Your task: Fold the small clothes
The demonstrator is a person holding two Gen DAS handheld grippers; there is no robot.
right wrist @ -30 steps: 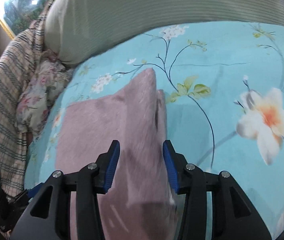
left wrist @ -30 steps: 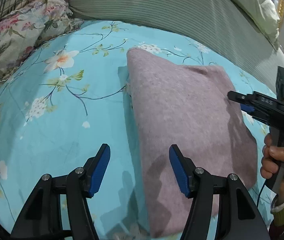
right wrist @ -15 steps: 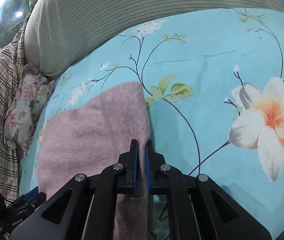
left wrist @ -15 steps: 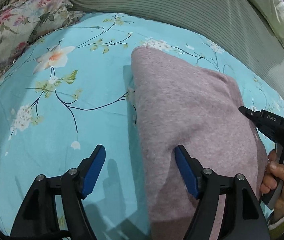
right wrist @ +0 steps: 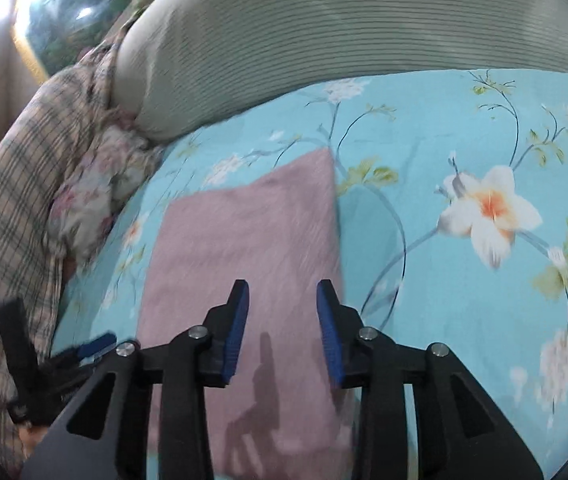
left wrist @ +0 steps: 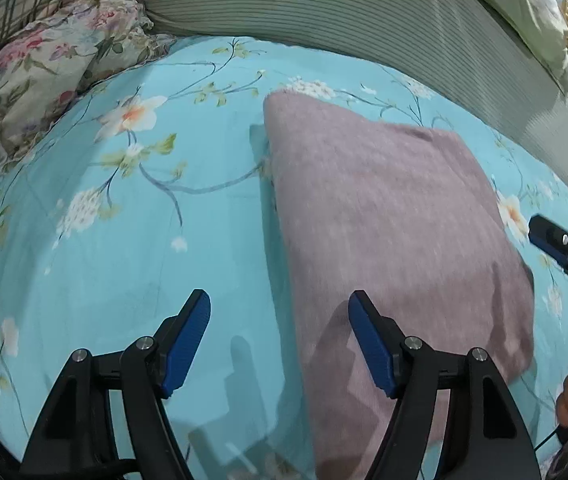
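A folded mauve knit garment (left wrist: 387, 224) lies flat on the turquoise floral bedsheet (left wrist: 124, 240); it also shows in the right wrist view (right wrist: 252, 248). My left gripper (left wrist: 280, 336) is open and empty, hovering over the garment's near left edge. My right gripper (right wrist: 282, 328) is open and empty above the garment's near right part. The right gripper also shows at the right edge of the left wrist view (left wrist: 563, 252), beside the garment. The left gripper shows at the lower left of the right wrist view (right wrist: 64, 360).
A grey-green striped bolster (left wrist: 363, 12) runs along the back of the bed. A floral pillow (left wrist: 56, 60) and a plaid blanket (right wrist: 12, 208) lie at the side. The sheet (right wrist: 483, 280) stretches to the right of the garment.
My right gripper was shut on the garment's edge half a second ago; it has let go and drawn back, open. The garment now lies flat. My left gripper stayed open and drew back slightly.
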